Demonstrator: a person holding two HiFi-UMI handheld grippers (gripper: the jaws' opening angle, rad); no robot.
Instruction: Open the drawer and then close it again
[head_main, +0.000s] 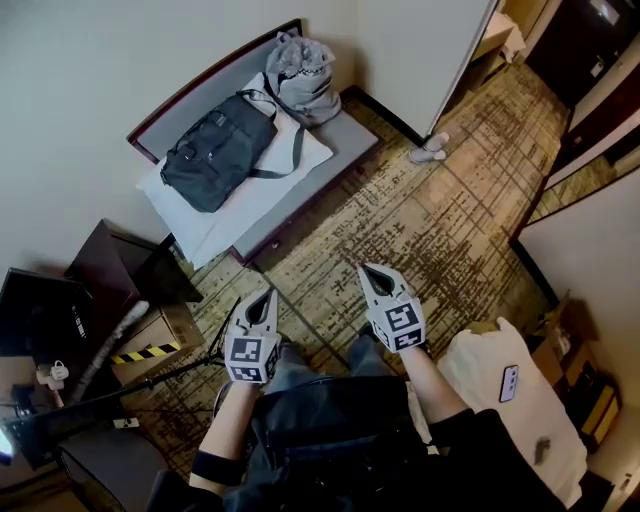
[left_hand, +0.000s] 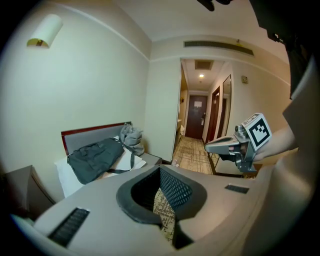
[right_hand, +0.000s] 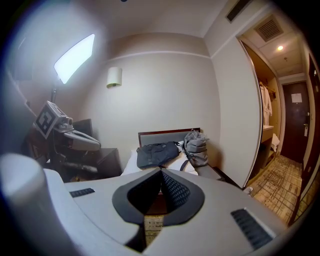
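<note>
Two tools are held pressed together and empty over the carpet (head_main: 430, 215), the left tool (head_main: 264, 300) beside the right tool (head_main: 374, 274), apparently because no handle is within reach yet. No drawer is plainly seen. It is judged to lie in the bench (head_main: 340, 145) front or the dark cabinet (head_main: 110, 262), well apart from both

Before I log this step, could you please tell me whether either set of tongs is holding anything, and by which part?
Nothing is held: the left tongs and the right tongs are both shut and empty.
</note>
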